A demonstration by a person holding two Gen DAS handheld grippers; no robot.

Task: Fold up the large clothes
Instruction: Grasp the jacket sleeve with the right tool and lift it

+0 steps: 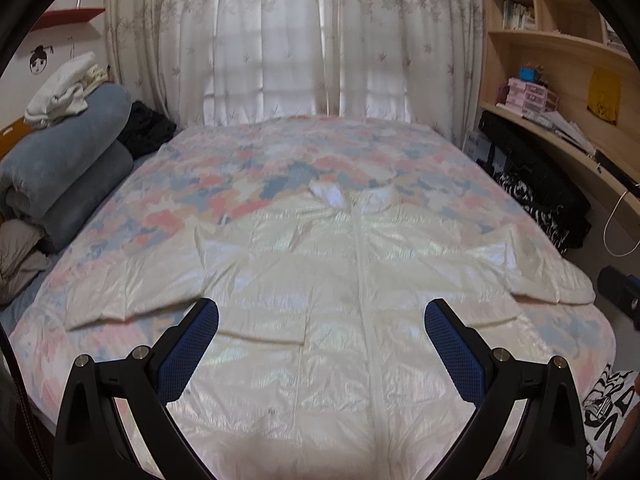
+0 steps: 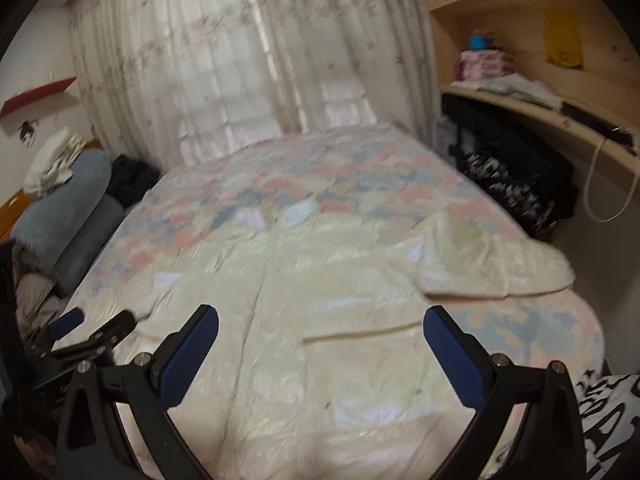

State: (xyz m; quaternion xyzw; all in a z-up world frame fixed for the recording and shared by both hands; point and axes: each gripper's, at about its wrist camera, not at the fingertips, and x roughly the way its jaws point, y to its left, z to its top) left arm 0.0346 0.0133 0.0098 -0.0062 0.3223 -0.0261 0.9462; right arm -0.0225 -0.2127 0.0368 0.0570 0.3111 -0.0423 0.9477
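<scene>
Cream jacket (image 1: 340,280) flat on floral quilt (image 1: 248,168), rolled blankets (image 1: 68,160) alongside.

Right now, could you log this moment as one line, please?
phase: pre-grasp | jacket: flat on bed | left gripper: open | right gripper: open

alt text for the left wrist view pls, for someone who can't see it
A shiny cream puffer jacket lies flat and zipped on a bed with a pastel patchwork quilt, sleeves spread to both sides. The open left gripper hovers over its lower half, holding nothing. Folded blankets sit left; curtains hang behind.
</scene>
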